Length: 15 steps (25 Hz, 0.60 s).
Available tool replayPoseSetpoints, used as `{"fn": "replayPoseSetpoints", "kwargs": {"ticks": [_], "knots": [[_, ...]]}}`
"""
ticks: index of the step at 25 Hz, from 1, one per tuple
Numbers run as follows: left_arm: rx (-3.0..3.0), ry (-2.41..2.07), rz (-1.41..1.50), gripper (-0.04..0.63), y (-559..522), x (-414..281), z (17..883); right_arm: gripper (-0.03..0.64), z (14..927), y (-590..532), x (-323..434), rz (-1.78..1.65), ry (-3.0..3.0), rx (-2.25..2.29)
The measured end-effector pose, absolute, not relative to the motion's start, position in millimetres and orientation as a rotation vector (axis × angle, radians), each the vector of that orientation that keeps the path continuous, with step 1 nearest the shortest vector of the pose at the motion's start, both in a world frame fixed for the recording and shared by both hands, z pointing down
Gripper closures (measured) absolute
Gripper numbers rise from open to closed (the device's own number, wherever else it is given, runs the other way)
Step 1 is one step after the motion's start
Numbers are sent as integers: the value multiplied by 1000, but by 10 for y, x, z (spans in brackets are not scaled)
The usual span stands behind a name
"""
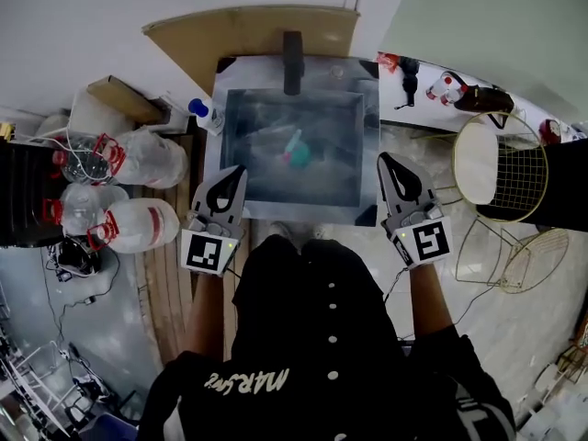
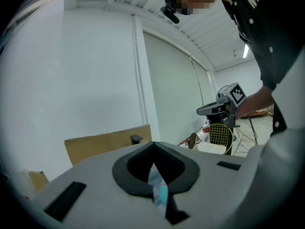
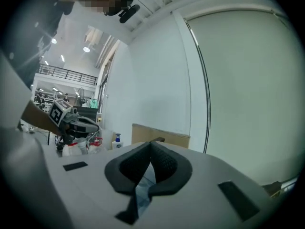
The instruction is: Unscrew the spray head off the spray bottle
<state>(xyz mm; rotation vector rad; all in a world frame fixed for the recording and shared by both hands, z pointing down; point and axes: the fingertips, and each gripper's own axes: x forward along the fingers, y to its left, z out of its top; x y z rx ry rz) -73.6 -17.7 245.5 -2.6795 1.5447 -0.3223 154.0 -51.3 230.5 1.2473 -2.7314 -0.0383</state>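
The spray bottle (image 1: 294, 149) is only a blurred teal and pink shape, so its head and body cannot be told apart. It lies in the darker middle of the gray surface (image 1: 369, 211). In the left gripper view just a teal sliver of it shows through the slit under the tips.

The person's body cuts off the near edge of the surface.

There is one spray bottle and two claws. Off to the left stand what look like four clear jugs (image 1: 138, 223) with red handles, partly overlapping, and one pump bottle (image 1: 202, 112) with a blue top.

The left claw (image 1: 240, 172) and the right claw (image 1: 385, 160) both have their tips pressed together on nothing. The bottle lies between the two, beyond their tips and touching neither.
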Motion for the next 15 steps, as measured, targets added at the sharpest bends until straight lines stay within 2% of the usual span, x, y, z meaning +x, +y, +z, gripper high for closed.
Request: {"fn": "replayPoseSetpoints", "kwargs": {"ticks": [8,12,14,15], "knots": [[-2756,1293,-716,569,-405,-698,3183,598,2742,-718,1075,87,-2707,1000],[-2847,1117,-880,544,-510,-609,3765,491,3071,-842,888,305,-2667,923],[-2877,1037,-979,464,-534,-580,4091,446,3221,-888,771,416,-2648,897],[-2879,992,-1023,445,-549,-567,4234,421,3300,-905,702,460,-2636,882]]}}
